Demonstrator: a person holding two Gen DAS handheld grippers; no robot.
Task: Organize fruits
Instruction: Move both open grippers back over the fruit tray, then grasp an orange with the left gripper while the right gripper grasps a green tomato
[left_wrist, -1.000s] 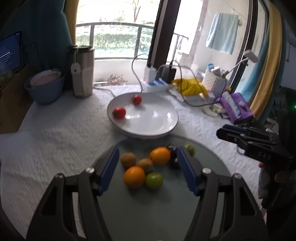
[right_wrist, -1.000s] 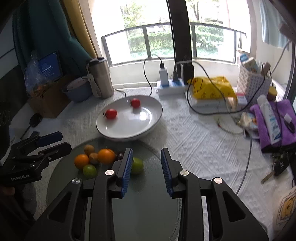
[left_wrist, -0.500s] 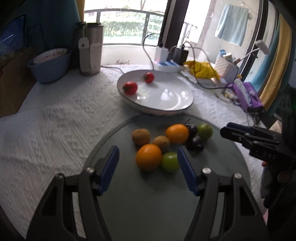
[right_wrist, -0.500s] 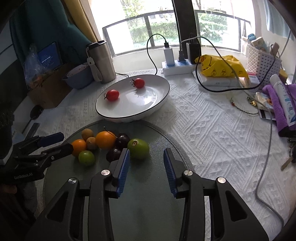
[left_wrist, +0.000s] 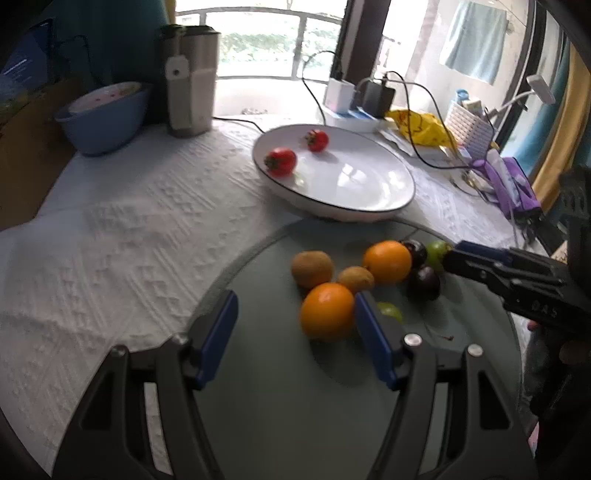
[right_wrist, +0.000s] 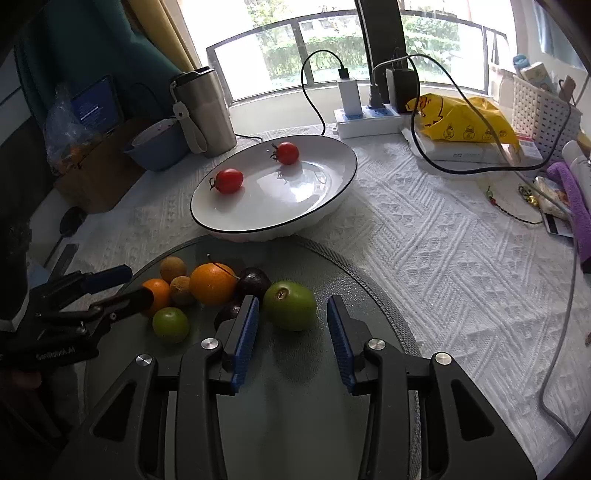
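Note:
A round grey glass board carries two oranges, two brown kiwis, two dark plums and two green fruits. My left gripper is open and low over the board. The near orange lies between its fingers, close to the right one. My right gripper is open too, its blue pads flanking the big green fruit without pressing it. Behind the board, a white plate holds two red tomatoes. The left gripper's tips show beside the far orange.
A steel tumbler and a blue bowl stand at the back left. A power strip with trailing cables, a yellow bag, a white basket and a purple cloth crowd the back right. White textured cloth covers the table.
Both grippers have sunk toward the fruit pile. The right jaws have widened and now flank the green fruit. The near orange now lies between the left fingers.

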